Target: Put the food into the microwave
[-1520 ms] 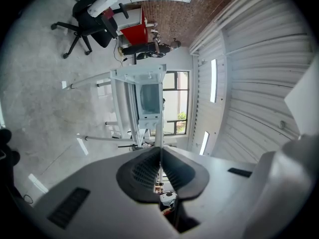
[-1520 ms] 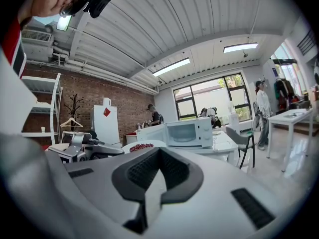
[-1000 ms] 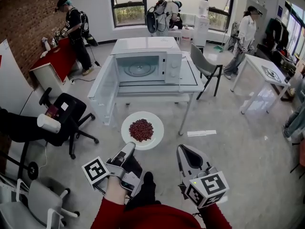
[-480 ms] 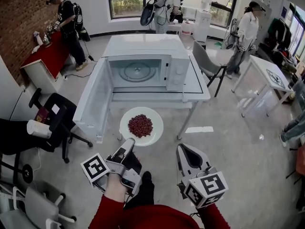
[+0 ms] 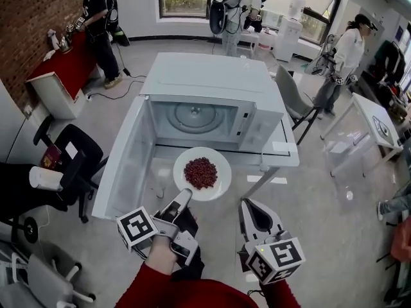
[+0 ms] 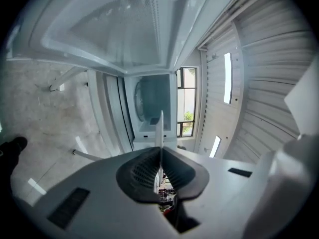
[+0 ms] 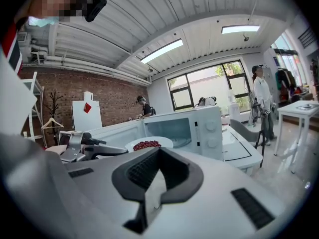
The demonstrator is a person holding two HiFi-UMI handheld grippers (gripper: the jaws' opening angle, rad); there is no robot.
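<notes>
Holding plate (image 5: 221,183) by its rim kept beans (image 5: 200,172) level | head view: left gripper (image 5: 186,194) clamped it before open microwave (image 5: 212,82); right gripper (image 5: 247,205) closed, empty, likely spare | left gripper view: jaws pinched rim edge-on, cavity ahead | right gripper view: jaws together, nothing between

The plate (image 5: 218,186) of red beans (image 5: 200,172) in my left gripper (image 5: 185,196) has travelled forward. A second ago it hung over bare floor, short of the table (image 5: 286,154). Now it overlaps the table's front edge, just before the open mouth of the microwave (image 5: 205,82). My right gripper (image 5: 248,206) has advanced alongside. The microwave's open door (image 5: 125,165) looks larger and closer, just left of the plate.
</notes>
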